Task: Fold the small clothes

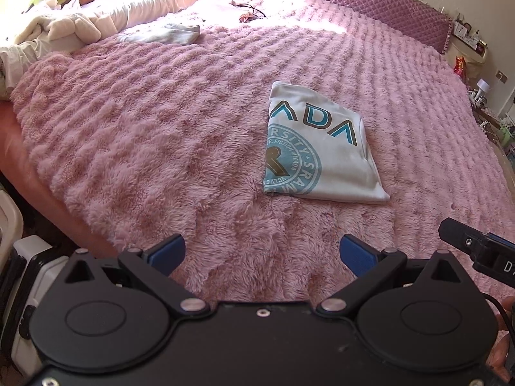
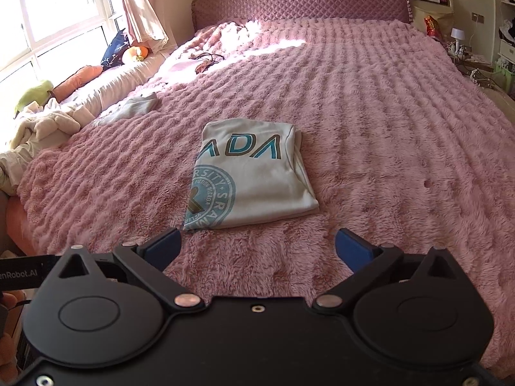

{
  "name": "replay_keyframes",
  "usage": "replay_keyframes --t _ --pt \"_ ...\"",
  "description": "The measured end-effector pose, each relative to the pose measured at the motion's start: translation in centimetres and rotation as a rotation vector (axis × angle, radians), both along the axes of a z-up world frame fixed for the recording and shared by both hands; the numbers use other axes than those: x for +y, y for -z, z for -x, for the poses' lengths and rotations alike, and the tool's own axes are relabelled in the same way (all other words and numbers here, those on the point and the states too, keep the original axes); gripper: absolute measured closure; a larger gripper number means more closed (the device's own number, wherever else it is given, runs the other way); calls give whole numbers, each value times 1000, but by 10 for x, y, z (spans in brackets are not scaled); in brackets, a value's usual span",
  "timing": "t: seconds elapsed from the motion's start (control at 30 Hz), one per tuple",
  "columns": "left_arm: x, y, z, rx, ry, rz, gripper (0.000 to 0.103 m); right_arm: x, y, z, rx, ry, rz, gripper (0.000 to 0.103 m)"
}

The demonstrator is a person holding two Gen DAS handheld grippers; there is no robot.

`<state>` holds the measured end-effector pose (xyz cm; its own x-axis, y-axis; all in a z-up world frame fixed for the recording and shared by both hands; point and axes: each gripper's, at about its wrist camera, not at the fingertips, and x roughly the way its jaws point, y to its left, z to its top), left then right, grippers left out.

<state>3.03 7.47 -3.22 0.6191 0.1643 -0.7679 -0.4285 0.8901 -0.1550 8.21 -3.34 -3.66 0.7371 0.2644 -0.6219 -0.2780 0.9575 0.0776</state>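
Broadly, the scene is a wide bed covered by a fluffy pink ribbed plush blanket, with a quilted mauve headboard at the far end and a heap of cream-coloured fabric and soft toys along the window side.

Near the middle of that blanket lies the white T-shirt with teal lettering and a round teal emblem. It already sits as a compact, roughly rectangular packet, its layers stacked and its edges fairly even, flat on the blanket and touching nothing else. Judged from that shape, the folding of this garment looks finished or nearly so.

Farther off, towards the window, a smaller pale grey-blue striped garment lies on the blanket, well apart from the T-shirt. Whether it is folded or loose cannot be told; it may be the piece left to do.

Closest to the cameras, the left gripper and the right gripper both hover over bare blanket just short of the T-shirt. Each has its blue-padded fingers spread wide, holding nothing.
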Motion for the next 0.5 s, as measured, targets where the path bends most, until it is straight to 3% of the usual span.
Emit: replay_keyframes --t 0.2,0.5 --pt "-10 -11 17 -4 2 -7 0 -4 -8 25 -19 -6 41 0" --pt "-16 -8 11 14 23 -2 0 -8 -4 27 -7 15 41 0"
